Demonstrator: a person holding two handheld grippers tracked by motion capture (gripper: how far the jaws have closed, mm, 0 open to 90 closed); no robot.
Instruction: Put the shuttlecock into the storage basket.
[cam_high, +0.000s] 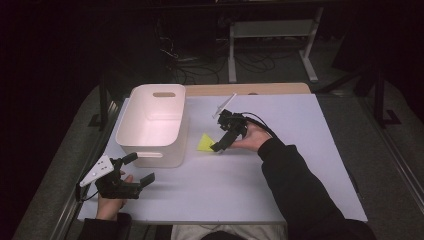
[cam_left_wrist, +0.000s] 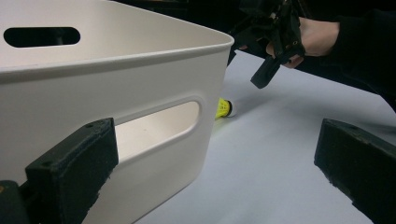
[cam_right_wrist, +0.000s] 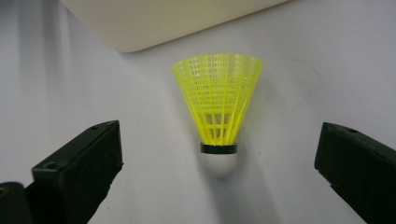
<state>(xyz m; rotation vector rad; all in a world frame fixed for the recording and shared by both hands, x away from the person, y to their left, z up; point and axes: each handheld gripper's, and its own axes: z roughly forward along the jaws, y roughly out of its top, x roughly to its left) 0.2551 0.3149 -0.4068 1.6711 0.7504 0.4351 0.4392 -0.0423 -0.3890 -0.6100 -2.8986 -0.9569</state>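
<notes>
A yellow plastic shuttlecock (cam_high: 204, 142) with a white cork lies on the white table top, just right of the white bin (cam_high: 150, 156). In the right gripper view the shuttlecock (cam_right_wrist: 217, 100) rests with its cork toward me, between the two black fingers (cam_right_wrist: 77, 172), which stand wide apart and touch nothing. My right gripper (cam_high: 218, 147) is open, tilted down at the shuttlecock. My left gripper (cam_high: 140, 169) is open near the bin's front right corner. The left gripper view has the bin's wall (cam_left_wrist: 140, 84), the shuttlecock (cam_left_wrist: 224, 108) past its corner, and the right gripper (cam_left_wrist: 273, 56) beyond.
The bin has handle slots (cam_high: 164, 94) and nothing visible inside. The white table top (cam_high: 295, 120) reaches right of the right hand. A wooden edge (cam_high: 250, 89) runs along the back. Beyond it stand a metal frame (cam_high: 270, 30) and floor cables (cam_high: 200, 65).
</notes>
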